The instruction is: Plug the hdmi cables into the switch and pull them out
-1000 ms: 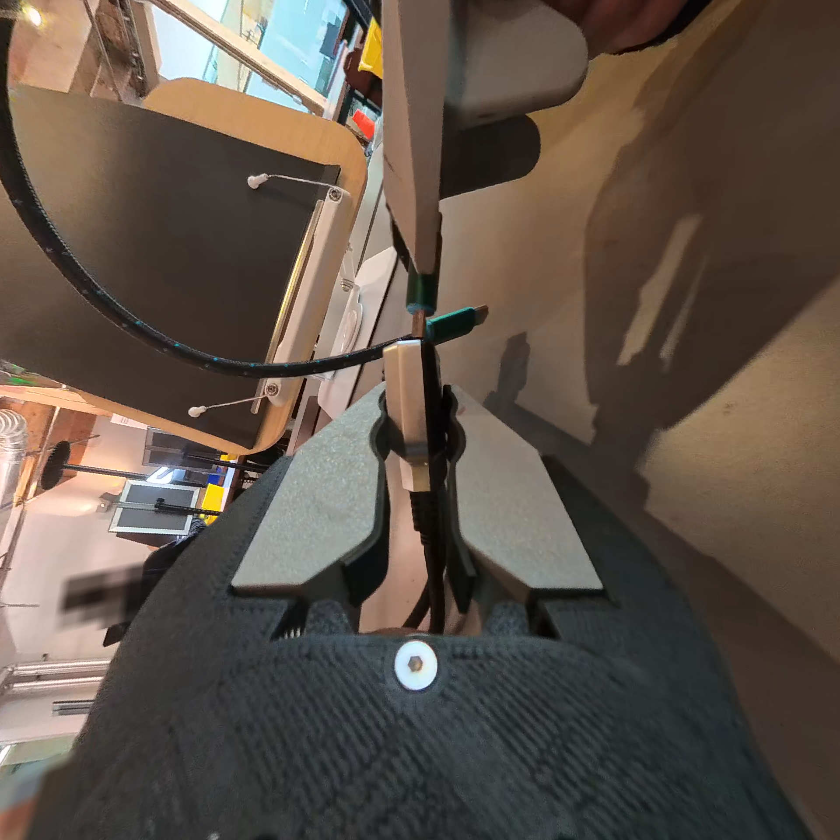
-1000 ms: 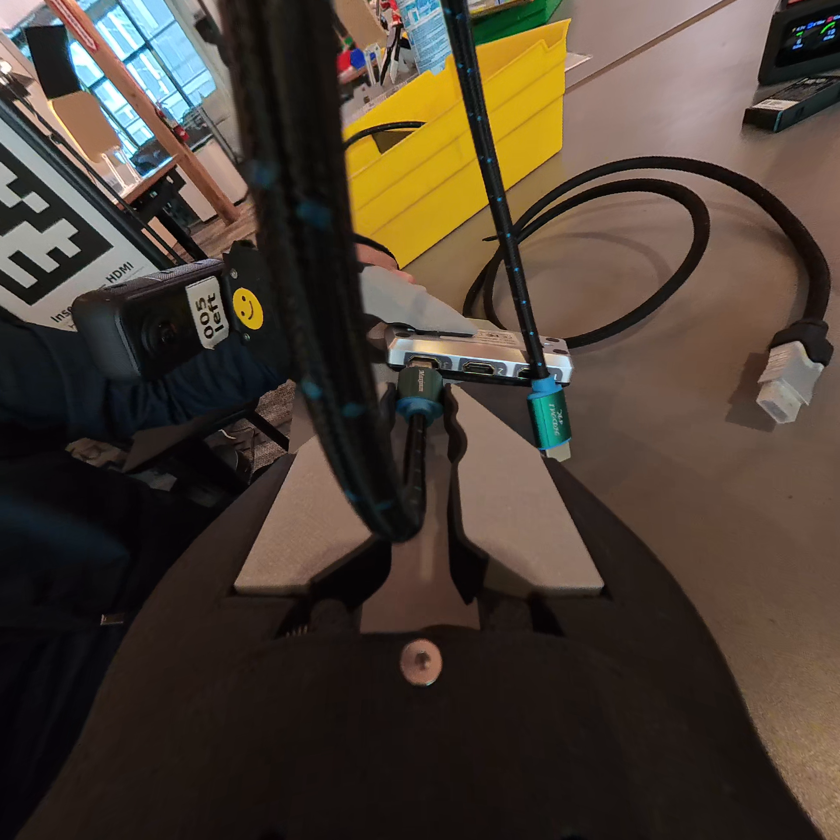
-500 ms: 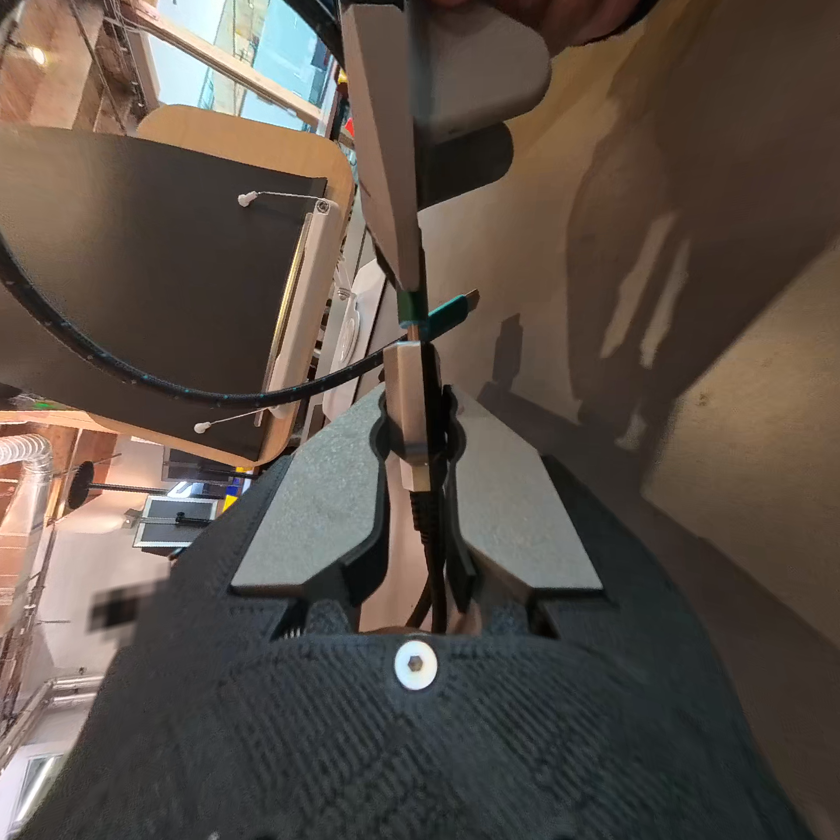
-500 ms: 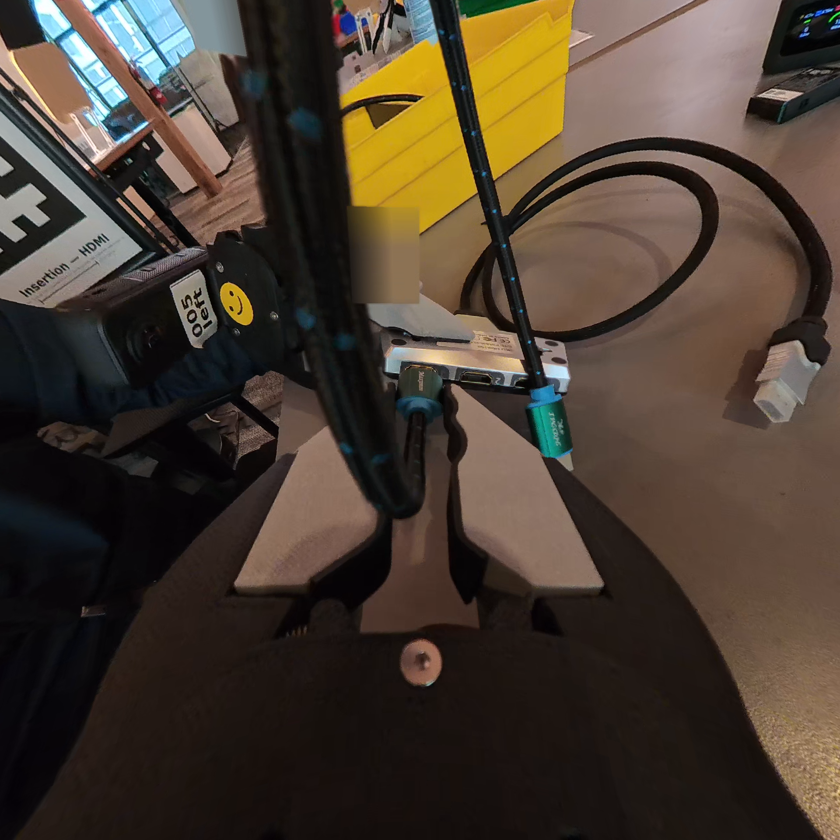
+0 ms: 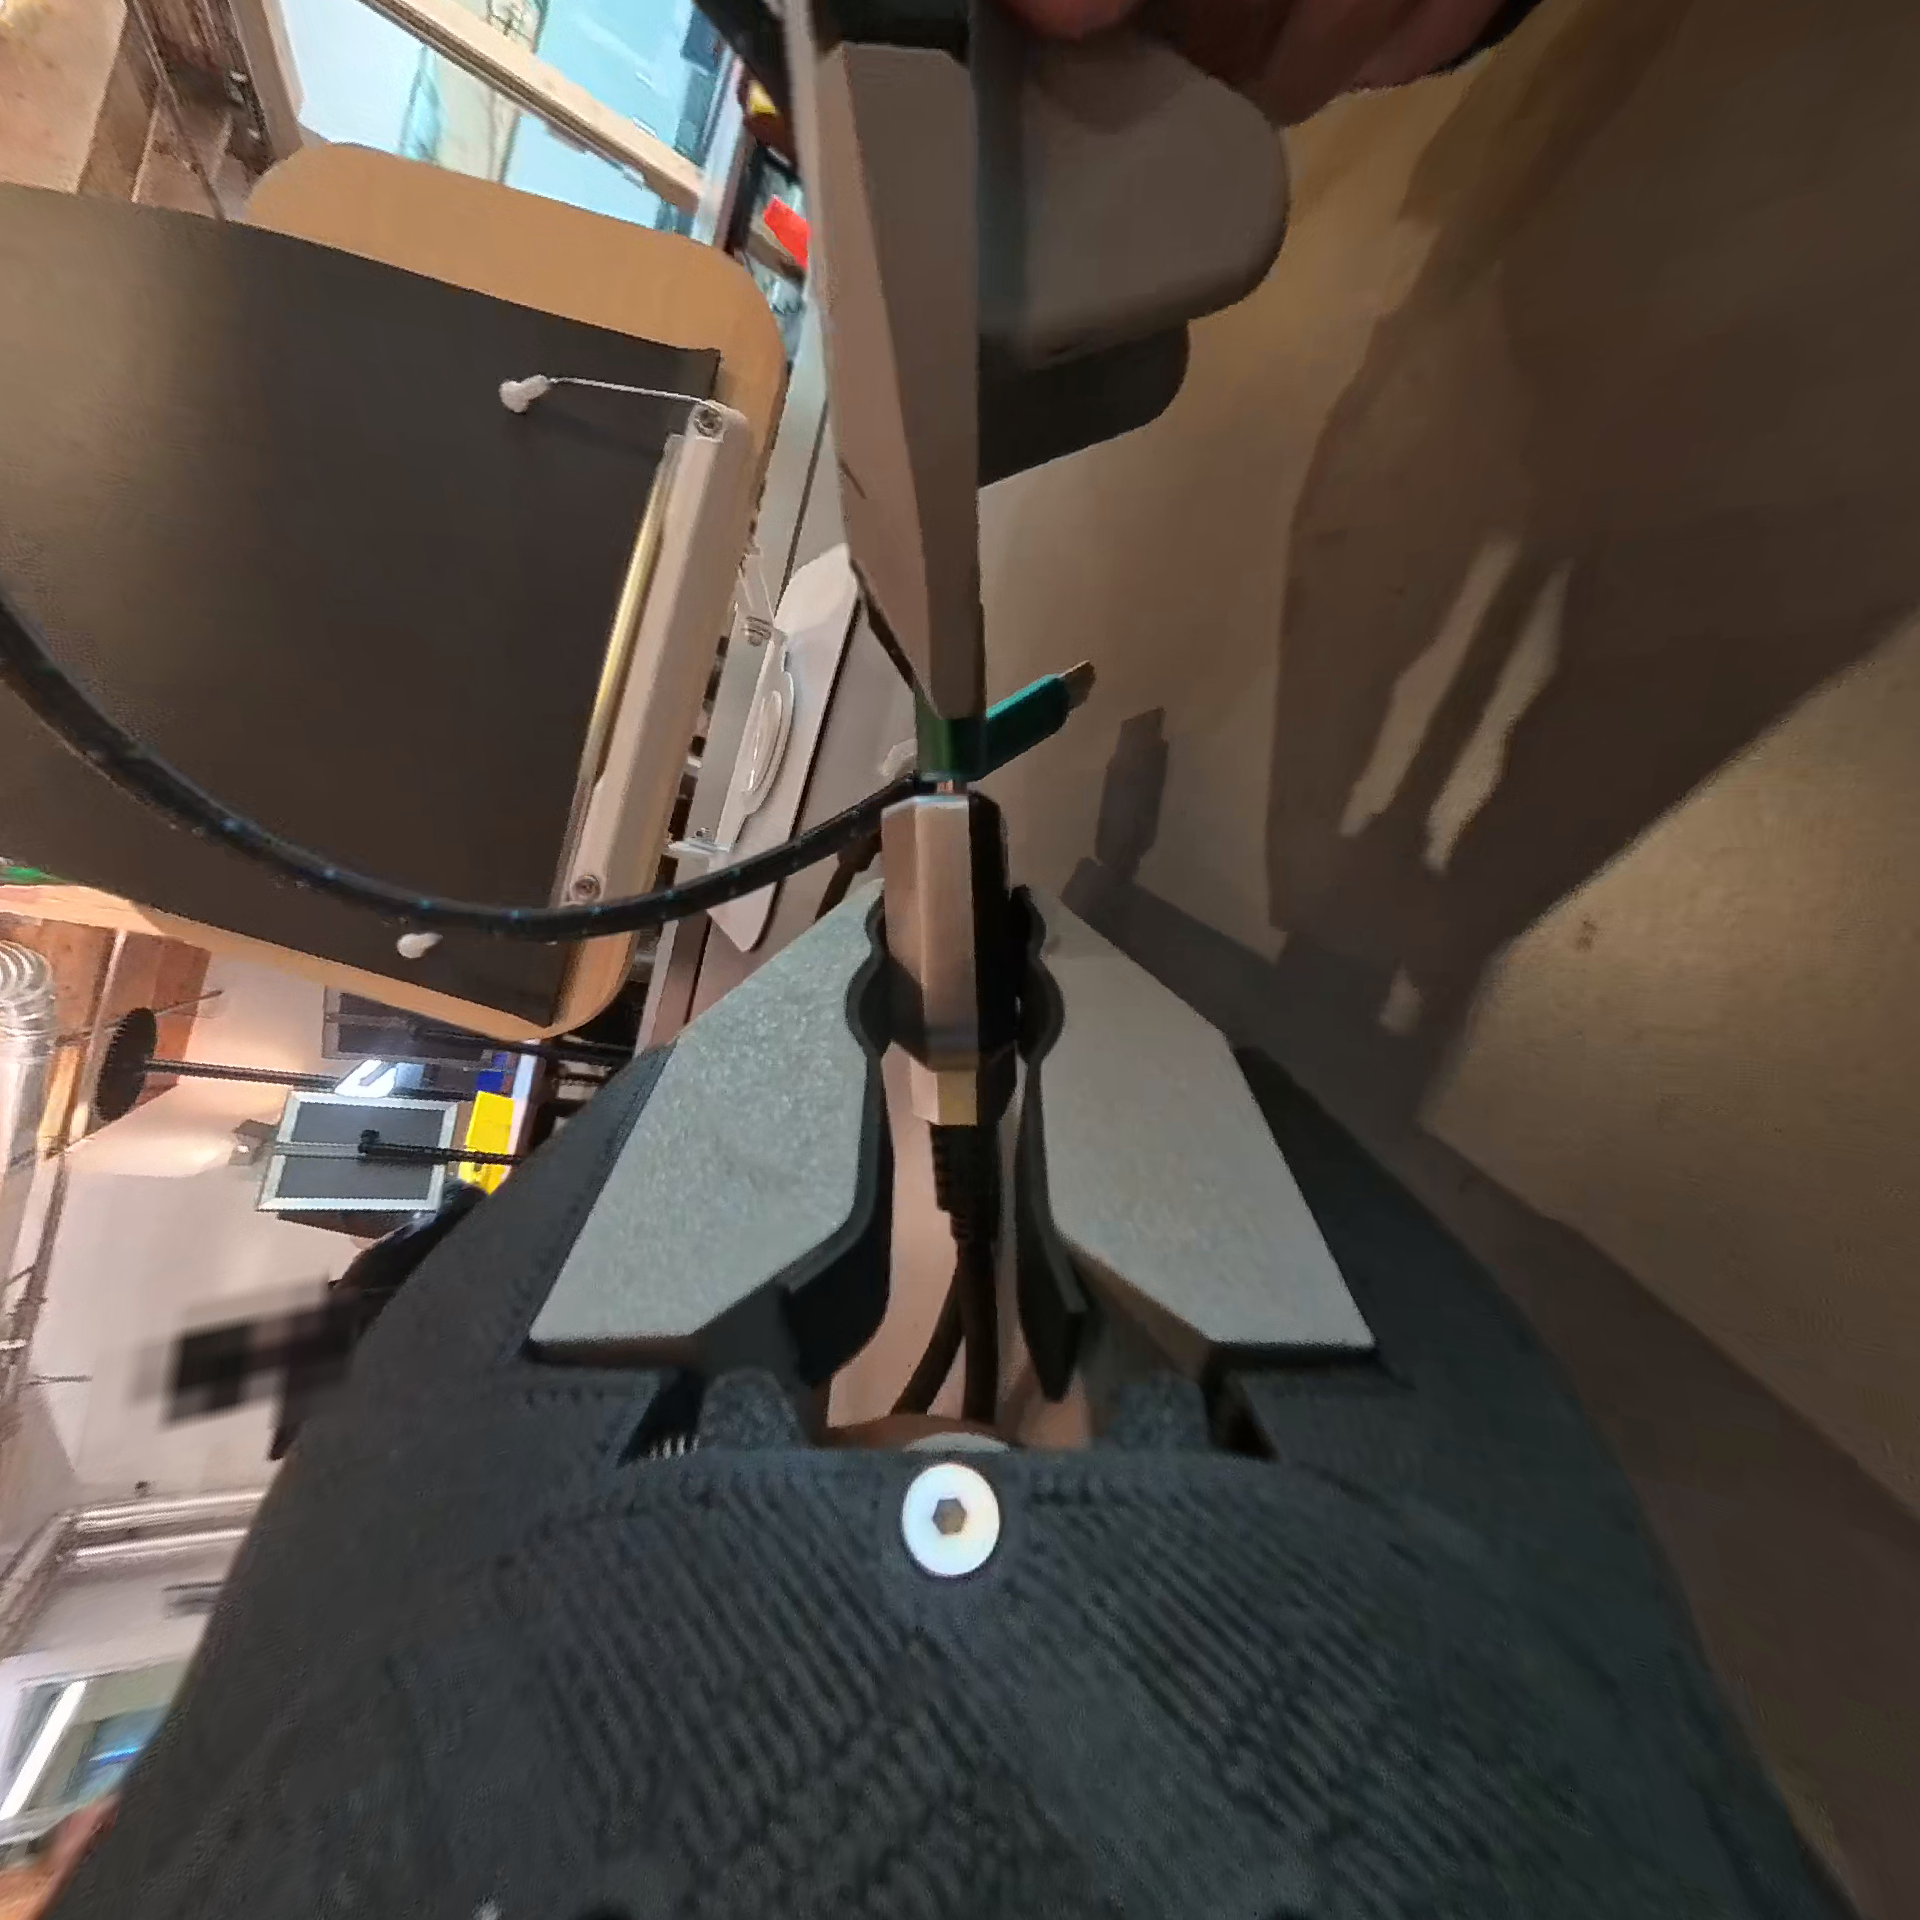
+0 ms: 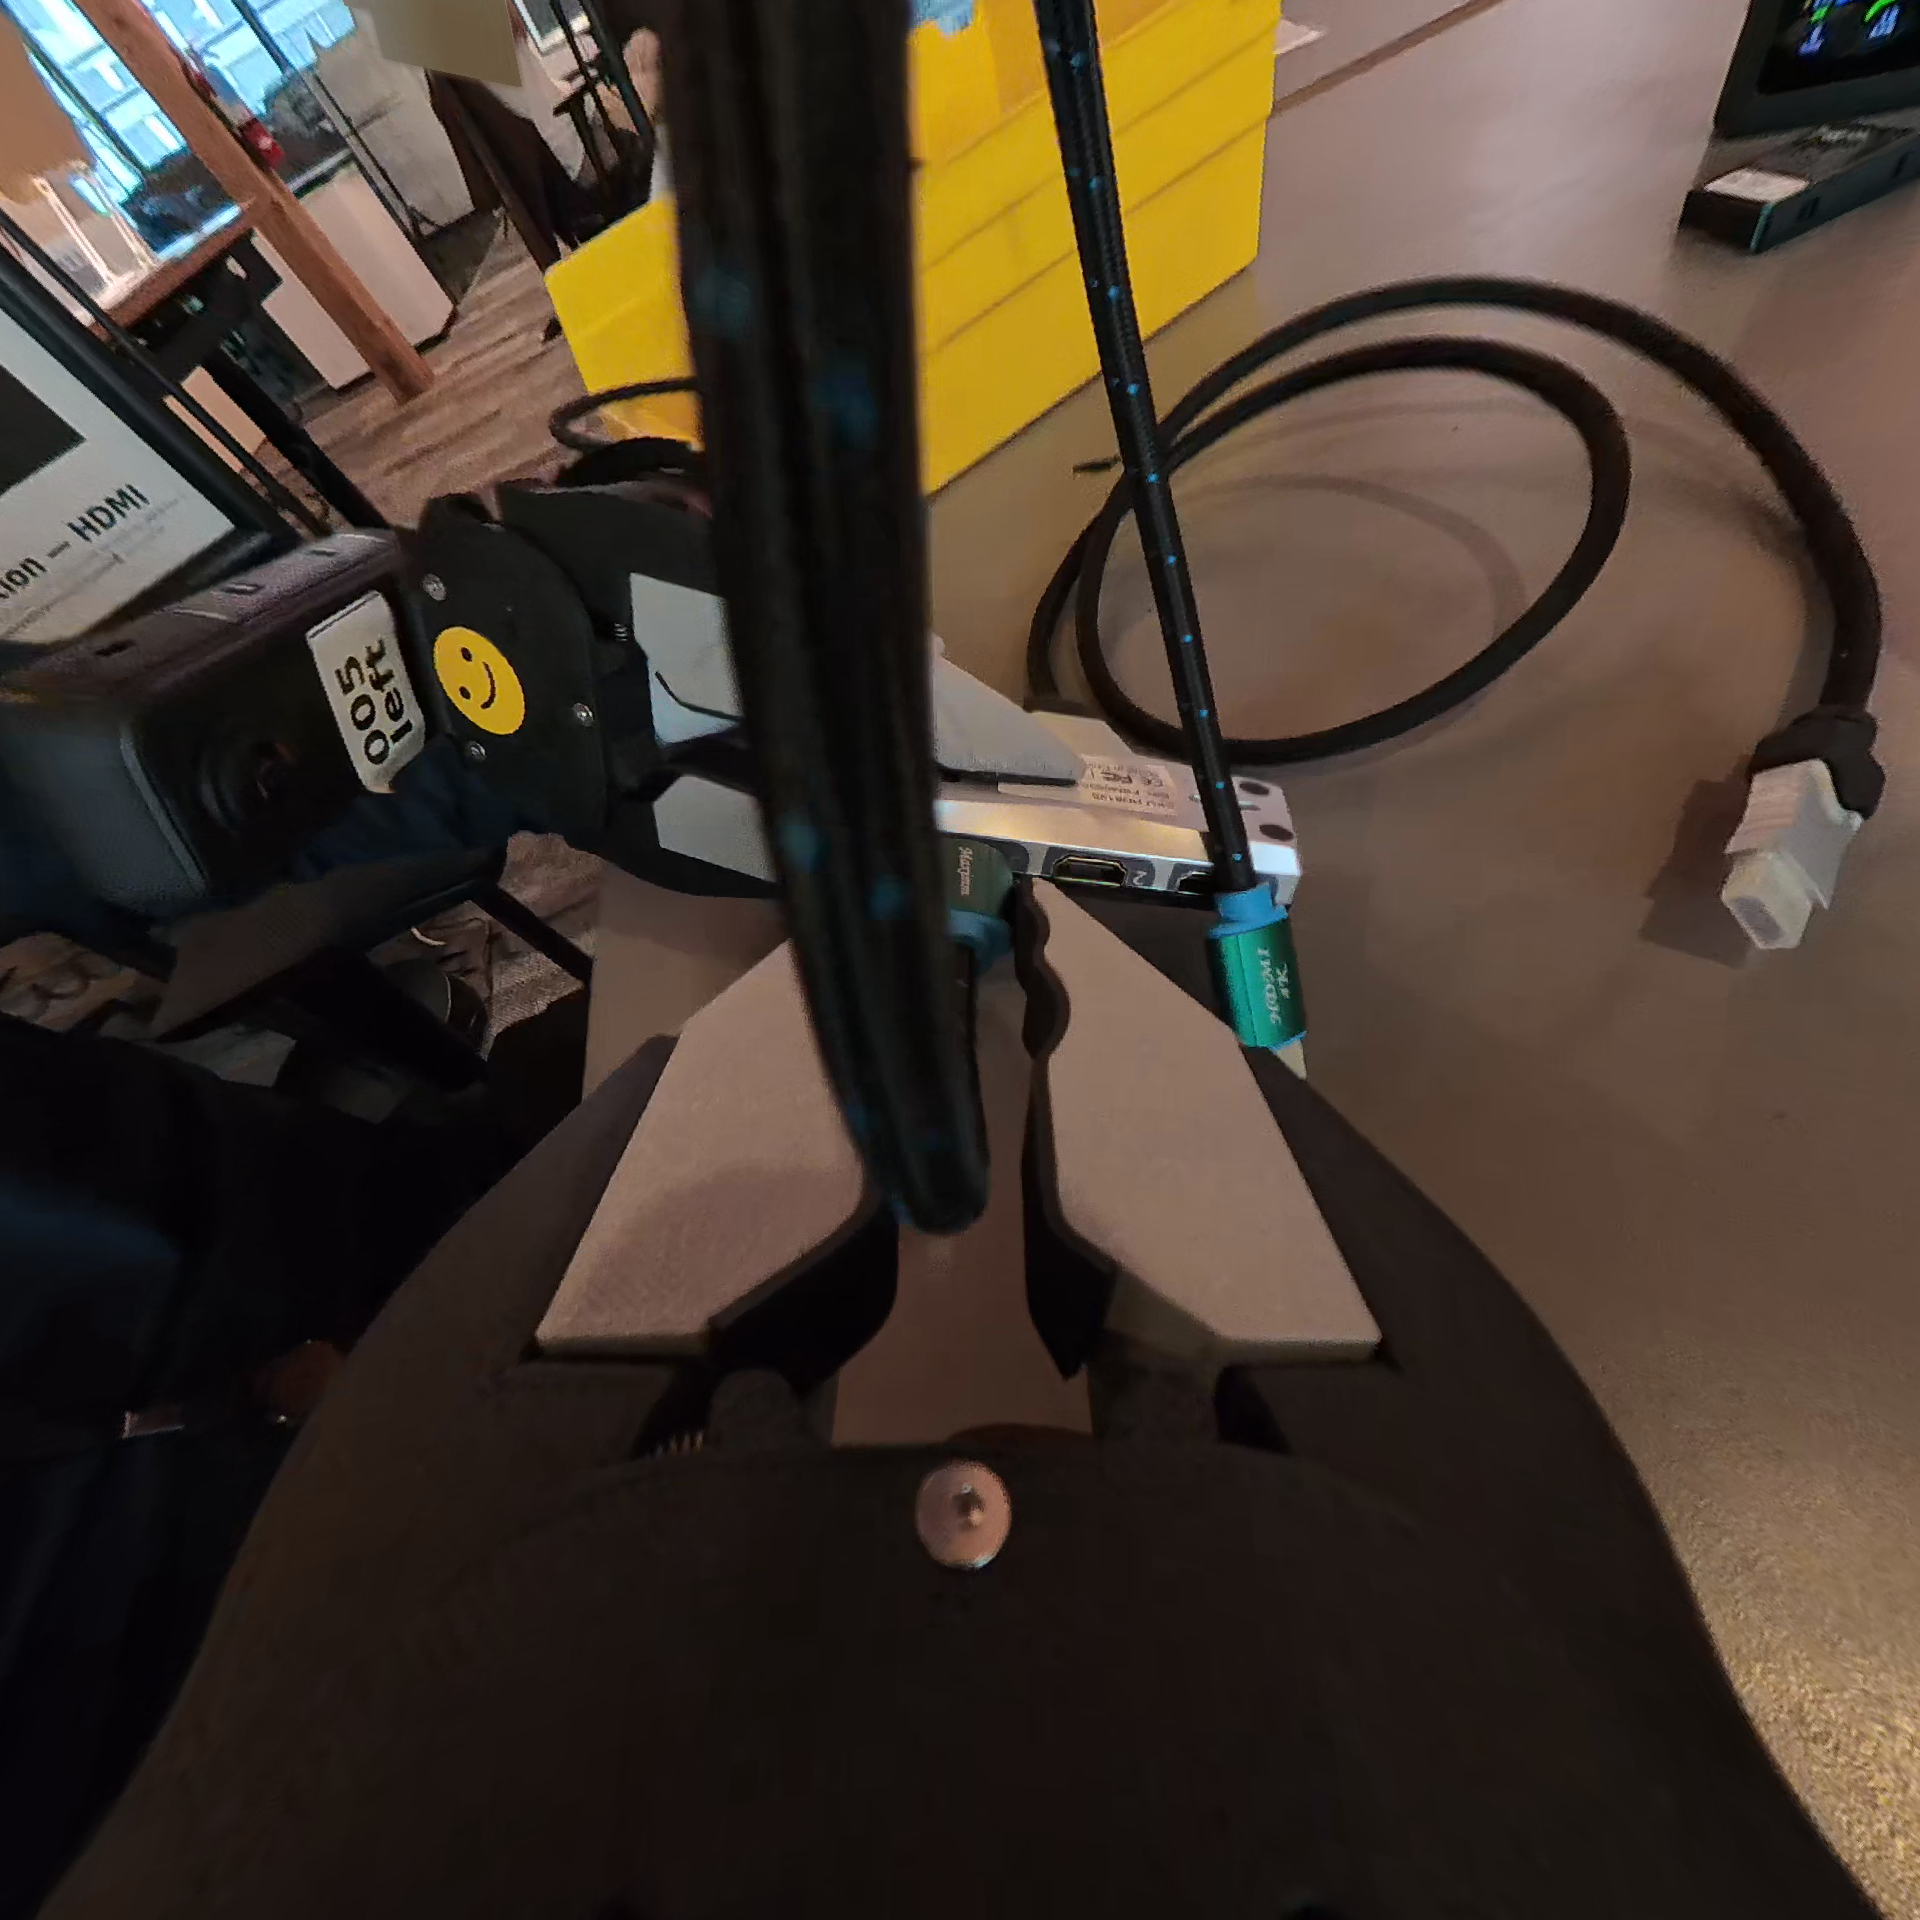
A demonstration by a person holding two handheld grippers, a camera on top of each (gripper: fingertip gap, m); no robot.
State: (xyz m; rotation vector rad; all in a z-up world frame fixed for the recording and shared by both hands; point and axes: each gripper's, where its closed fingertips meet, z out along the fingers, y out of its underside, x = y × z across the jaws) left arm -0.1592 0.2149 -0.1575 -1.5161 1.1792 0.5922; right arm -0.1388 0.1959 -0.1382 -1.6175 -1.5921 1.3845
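My left gripper is shut on the silver switch, seen edge-on, holding it above the table. In the right wrist view the switch faces me with its row of ports, and the left gripper clamps it from the left. My right gripper is shut on a green HDMI plug that sits against the switch's left port, its metal tip hidden. It also shows in the left wrist view. A second green plug dangles on its braided cable in front of the right port.
A thick black cable with a white plug is coiled on the grey table at the right. A yellow bin stands behind the switch. A black device lies at the far right. A braided cable loop hangs before the right camera.
My right gripper has pushed the green plug toward the switch. The bare metal tip seen between plug and switch earlier is now hidden. The left gripper still holds the switch.
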